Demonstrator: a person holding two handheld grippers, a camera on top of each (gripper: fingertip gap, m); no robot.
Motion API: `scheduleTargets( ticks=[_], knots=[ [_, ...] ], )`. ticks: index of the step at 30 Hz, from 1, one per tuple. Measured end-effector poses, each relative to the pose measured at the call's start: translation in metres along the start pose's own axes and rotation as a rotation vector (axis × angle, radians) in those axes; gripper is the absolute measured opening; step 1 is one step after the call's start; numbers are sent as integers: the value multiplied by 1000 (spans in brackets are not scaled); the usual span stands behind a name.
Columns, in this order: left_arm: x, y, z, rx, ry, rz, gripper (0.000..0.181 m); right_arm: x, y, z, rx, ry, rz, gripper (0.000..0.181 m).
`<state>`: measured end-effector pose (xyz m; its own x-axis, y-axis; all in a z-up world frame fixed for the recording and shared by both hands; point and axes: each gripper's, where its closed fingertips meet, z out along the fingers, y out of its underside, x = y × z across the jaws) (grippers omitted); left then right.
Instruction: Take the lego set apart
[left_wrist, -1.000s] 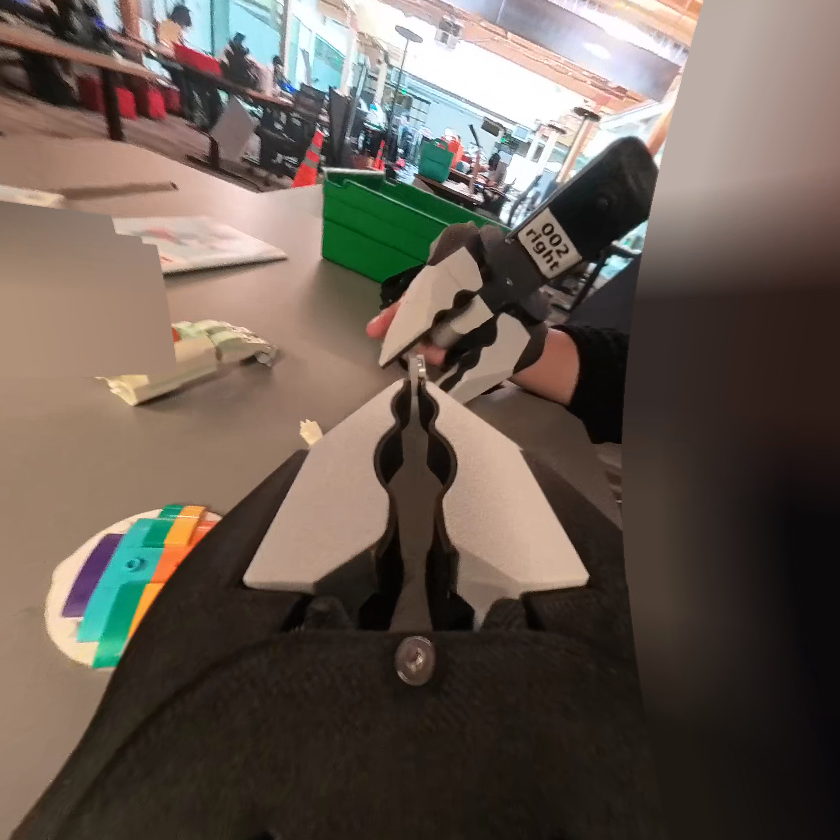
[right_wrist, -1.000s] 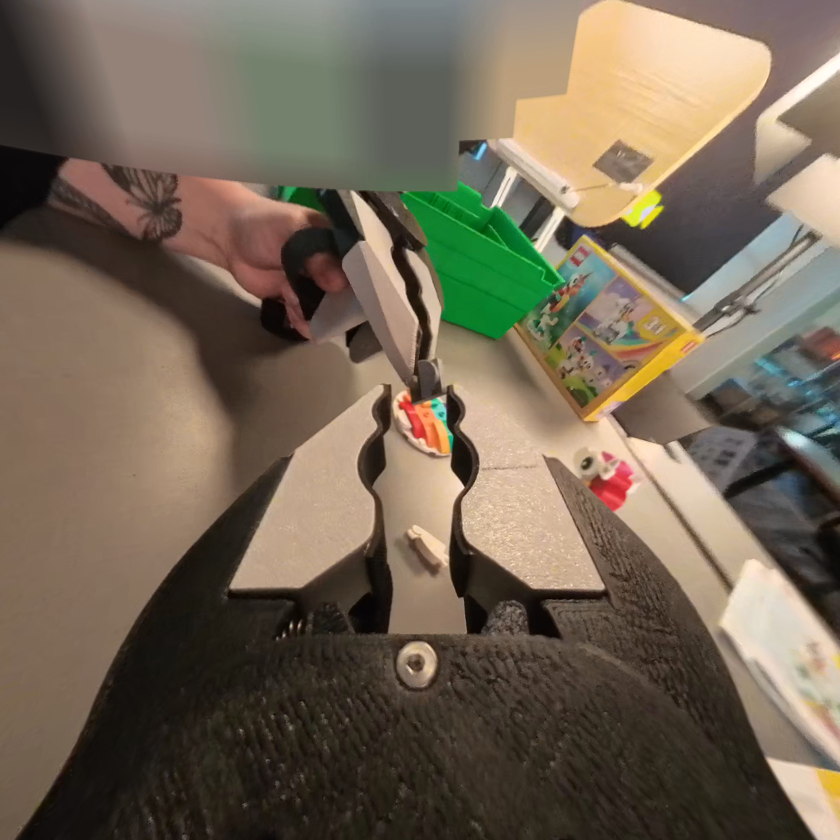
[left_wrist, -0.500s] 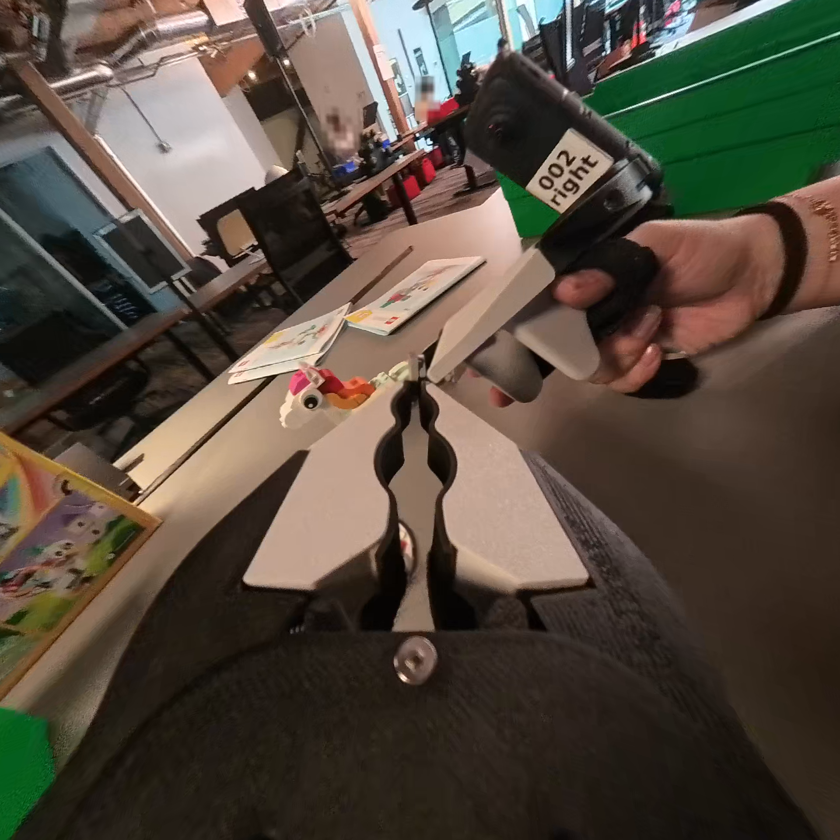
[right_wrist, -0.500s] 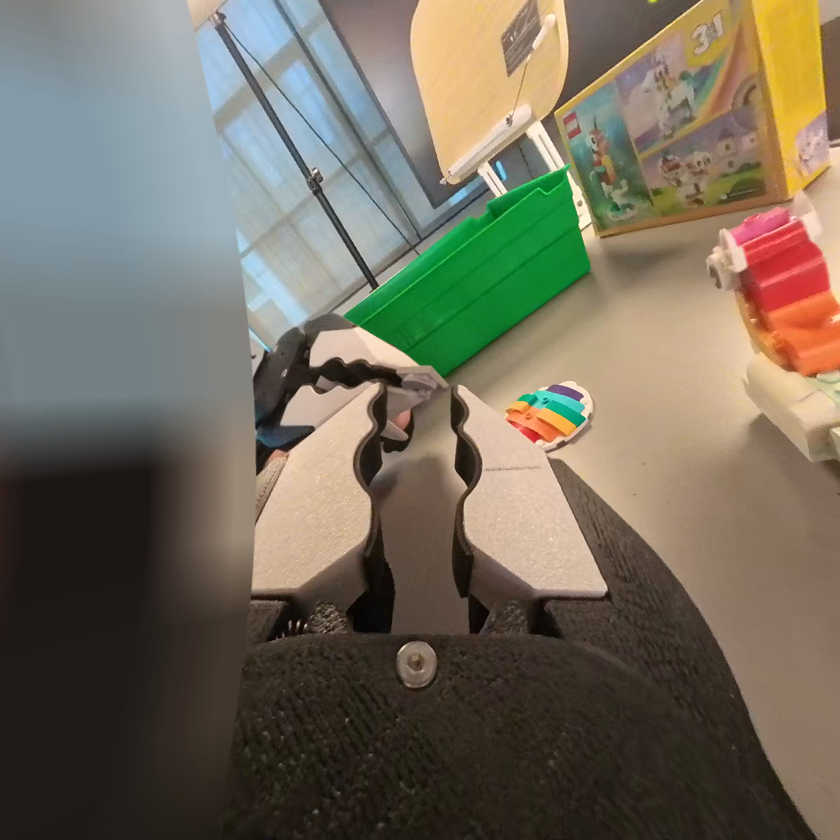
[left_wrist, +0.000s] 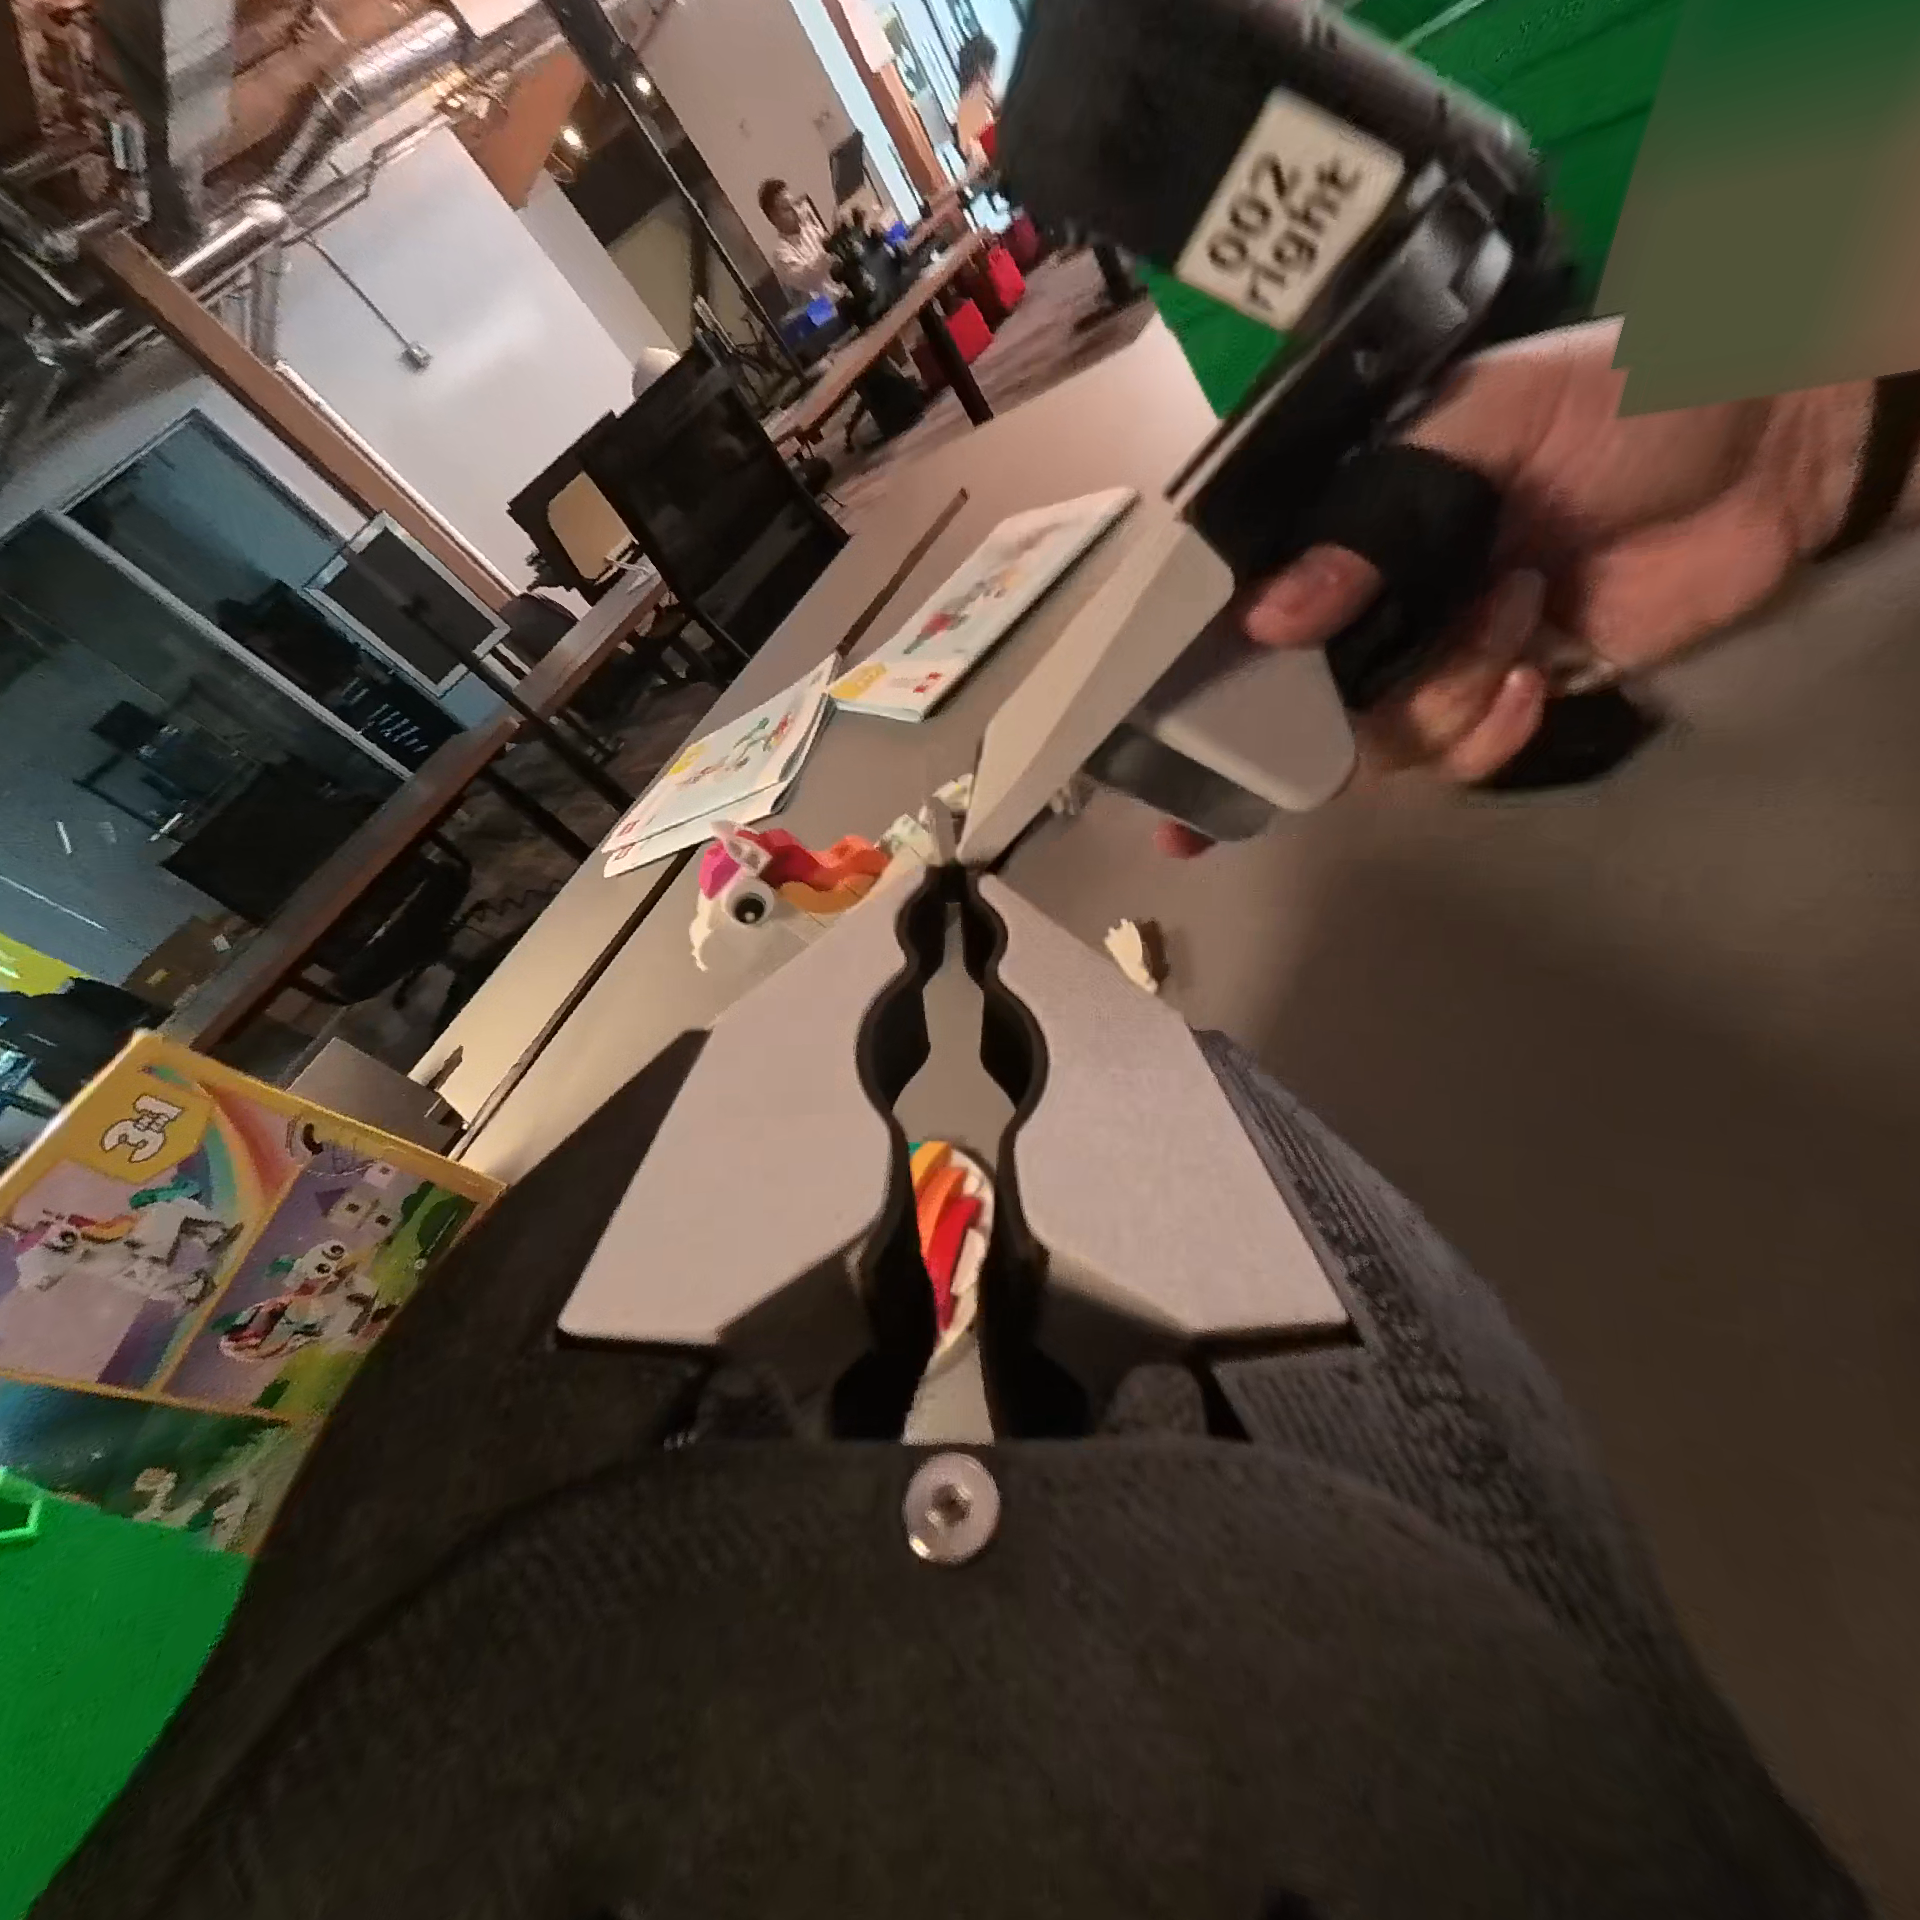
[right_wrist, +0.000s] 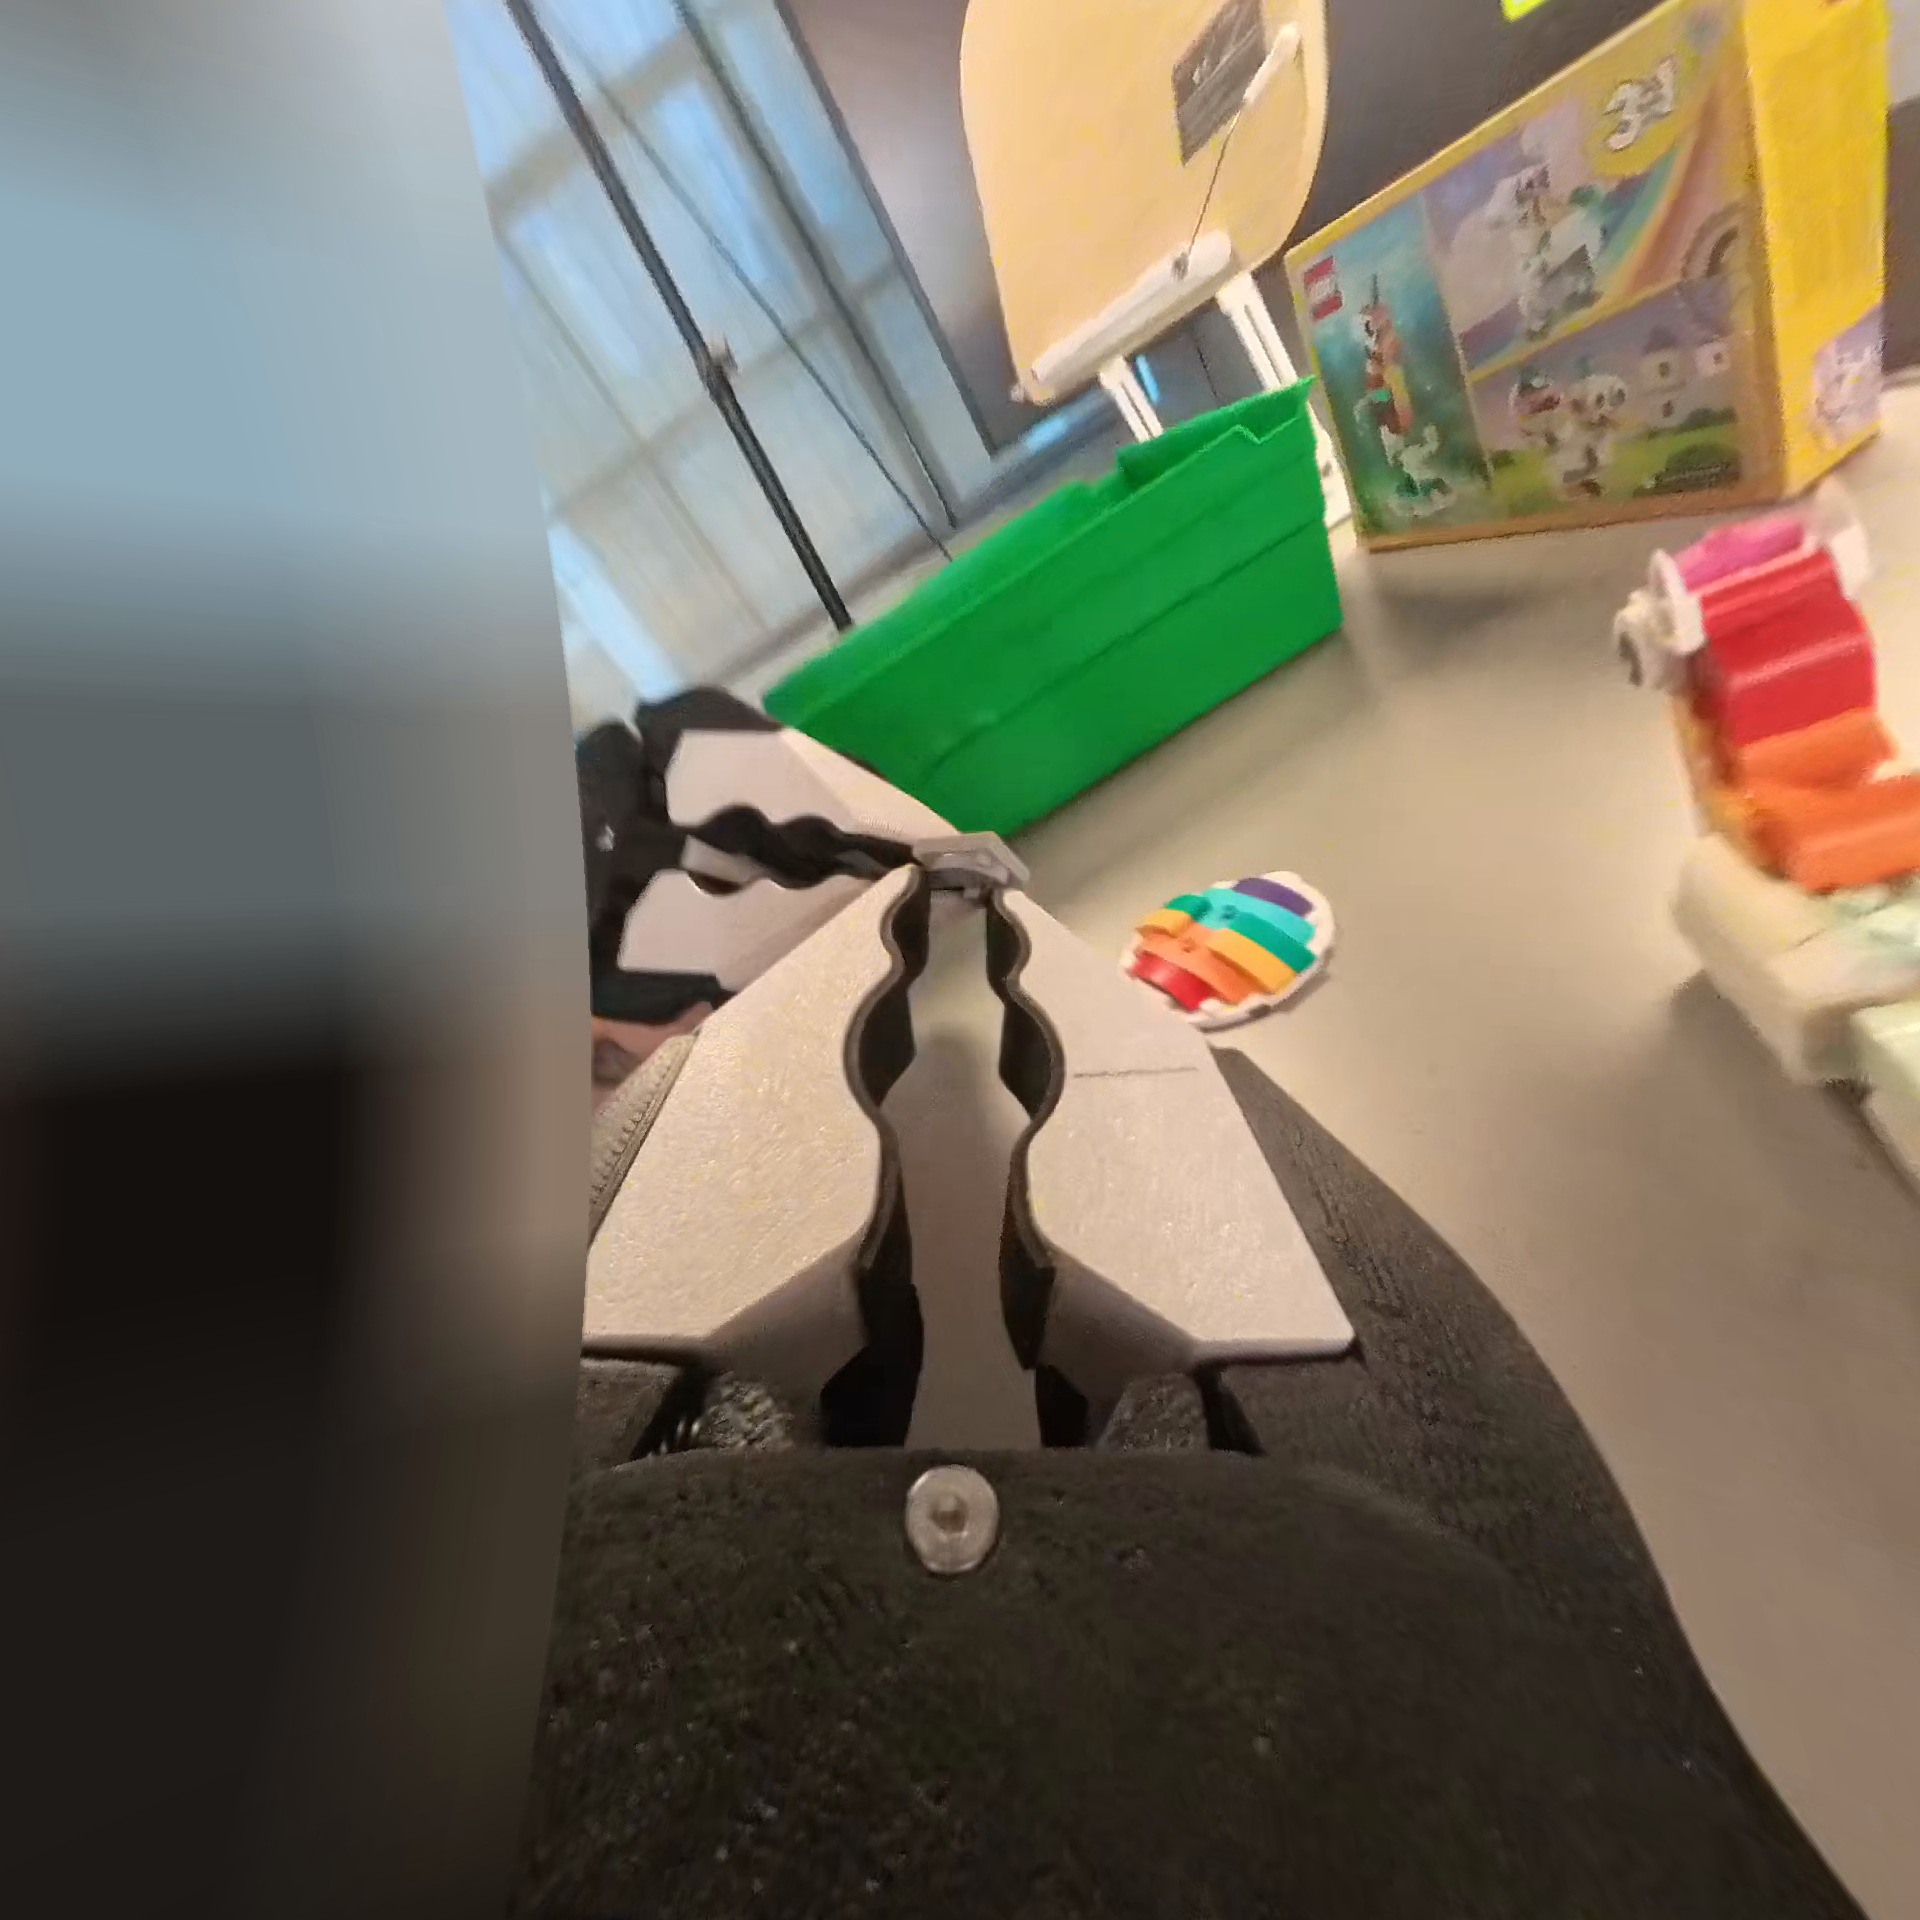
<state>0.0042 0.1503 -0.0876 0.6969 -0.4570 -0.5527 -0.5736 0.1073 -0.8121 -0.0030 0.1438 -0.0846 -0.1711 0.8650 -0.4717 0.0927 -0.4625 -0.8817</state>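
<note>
My left gripper (left_wrist: 943, 875) is shut on a small grey lego piece (left_wrist: 940, 828), held above the table. My right gripper (right_wrist: 954, 896) meets it tip to tip, its jaws narrowed around the same grey piece (right_wrist: 975, 862). In the left wrist view the right gripper (left_wrist: 968, 847) comes in from the upper right, held by a hand. A round white plate with rainbow bricks (right_wrist: 1231, 940) lies on the table and shows through the left jaws' gap (left_wrist: 951, 1236). A white unicorn figure with a pink and orange mane (left_wrist: 779, 894) stands beyond the tips; it is close on the right in the right wrist view (right_wrist: 1787, 748).
A small white lego piece (left_wrist: 1138, 951) lies on the grey table (right_wrist: 1455, 831). A green bin (right_wrist: 1070, 665) and the yellow set box (right_wrist: 1590, 312) stand at the back. Two booklets (left_wrist: 727, 769) lie past the unicorn. A blurred patch covers the left of the right wrist view. The tips of both grippers are at nearly the same place.
Both grippers have swung round together with their tips kept touching. The right jaws have narrowed around the grey piece. The left gripper has stayed shut on it.
</note>
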Motion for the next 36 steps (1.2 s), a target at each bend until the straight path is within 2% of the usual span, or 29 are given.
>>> scheduleTargets(
  ticks=[4,9,12,15,21,24,27,30,34,36],
  knots=[
    [6,8,3,-48,37,30,2,6,9,-2,-104,74,-187,7],
    [9,18,5,-100,44,67,2,14,19,-3,-187,134,-226,6],
    [4,11,-1,-64,37,24,2,36,16,-13,-218,271,-274,0],
    [6,19,1,-98,63,-9,2,38,10,-18,-181,263,-250,0],
    [16,43,10,-209,159,-148,2,32,18,-15,-260,237,-358,5],
    [22,51,11,-248,199,-218,2,45,-12,-34,-147,341,-451,6],
    [28,60,13,-299,230,-256,2,63,-47,-63,46,478,-484,9],
    [32,66,15,-345,229,-238,2,77,-65,-87,199,643,-596,9],
    [45,58,13,-331,311,-304,2,64,-65,-82,162,742,-934,7],
    [57,51,10,-328,422,-416,2,52,-63,-75,106,771,-1119,5]
  ],
)
